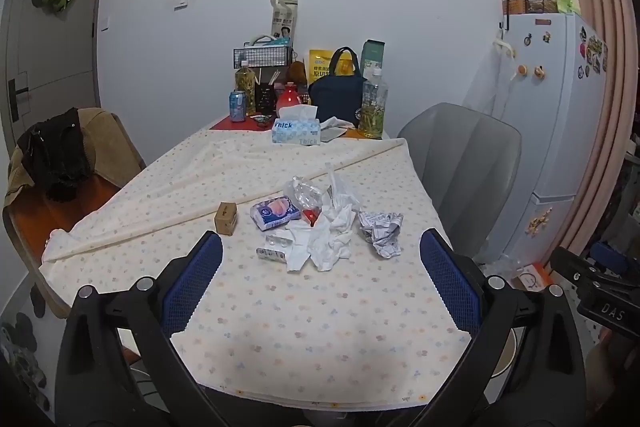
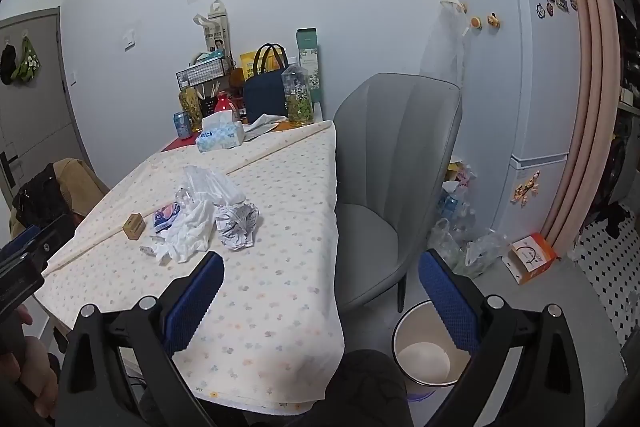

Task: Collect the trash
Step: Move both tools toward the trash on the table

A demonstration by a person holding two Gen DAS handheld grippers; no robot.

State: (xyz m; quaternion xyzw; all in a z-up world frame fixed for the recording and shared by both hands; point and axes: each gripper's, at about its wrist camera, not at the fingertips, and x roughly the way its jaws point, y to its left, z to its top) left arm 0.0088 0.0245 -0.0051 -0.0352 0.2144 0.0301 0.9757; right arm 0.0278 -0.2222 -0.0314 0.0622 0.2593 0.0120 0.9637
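trash (image 1: 326,223): loose pile mid-tabletop (image 1: 280,327), spread left-right; crumpled paper (image 1: 380,233) at its right end.
left gripper (image 1: 320,291): jaws wide apart, nothing held; pile seen dead ahead, near.
right gripper (image 2: 320,301): jaws apart, empty; pile ahead-left, farther off.
bin (image 2: 430,347): on the floor, below right gripper.
nearer arm: left, judged.

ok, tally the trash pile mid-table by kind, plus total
Crumpled printed paper: 1
Crumpled white tissue wad: 1 clump; separate pieces cannot be told apart
Clear plastic bag: 1
Tissue pocket pack: 1
Small brown box: 1
Small flat wrapper: 1
Total: 6 visible. Something red under the bag is too hidden to count.
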